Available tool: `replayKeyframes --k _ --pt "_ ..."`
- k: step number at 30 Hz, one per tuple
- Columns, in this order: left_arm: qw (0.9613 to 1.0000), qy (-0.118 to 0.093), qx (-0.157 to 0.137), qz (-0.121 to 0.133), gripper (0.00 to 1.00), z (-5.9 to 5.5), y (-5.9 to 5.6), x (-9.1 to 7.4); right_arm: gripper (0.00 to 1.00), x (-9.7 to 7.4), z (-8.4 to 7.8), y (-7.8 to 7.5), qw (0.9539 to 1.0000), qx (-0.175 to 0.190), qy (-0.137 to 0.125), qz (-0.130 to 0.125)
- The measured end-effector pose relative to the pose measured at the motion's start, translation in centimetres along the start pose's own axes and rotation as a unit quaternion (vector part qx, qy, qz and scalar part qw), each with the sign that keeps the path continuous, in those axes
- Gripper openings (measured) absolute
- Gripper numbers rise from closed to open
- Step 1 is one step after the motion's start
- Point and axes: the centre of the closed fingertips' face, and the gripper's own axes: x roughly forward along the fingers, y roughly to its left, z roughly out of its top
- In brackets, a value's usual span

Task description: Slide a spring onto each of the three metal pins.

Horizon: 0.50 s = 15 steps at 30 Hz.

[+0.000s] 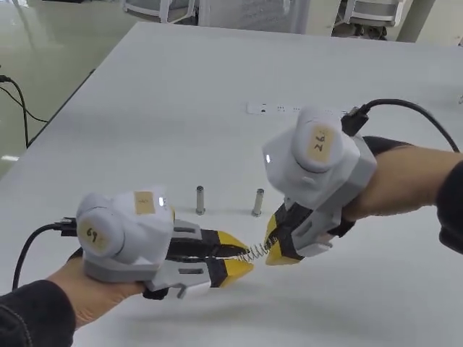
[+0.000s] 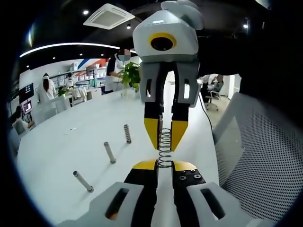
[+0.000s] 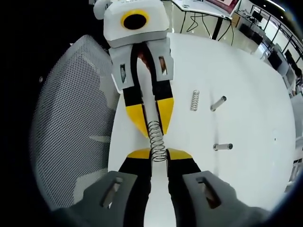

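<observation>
A small metal spring hangs level between my two grippers, just above the white table. My left gripper comes in from the lower left, shut on one end of the spring. From the right, my right gripper is shut on the other end. Two bare metal pins stand upright just beyond the grippers. In the left gripper view a third pin, the farthest in the row, wears a spring; the right gripper view shows it too.
A white power strip lies farther back on the table. Office chairs stand past the far edge. A mesh chair back is close behind the grippers on the near side. Black cables trail from both grippers.
</observation>
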Motion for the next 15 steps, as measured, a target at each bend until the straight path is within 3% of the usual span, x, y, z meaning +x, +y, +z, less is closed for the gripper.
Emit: replayKeyframes --k 15 --pt "1.0 0.004 0.006 -0.006 0.08 -0.1 -0.3 0.2 0.13 -0.8 2.2 0.7 0.9997 -0.011 -0.02 0.004"
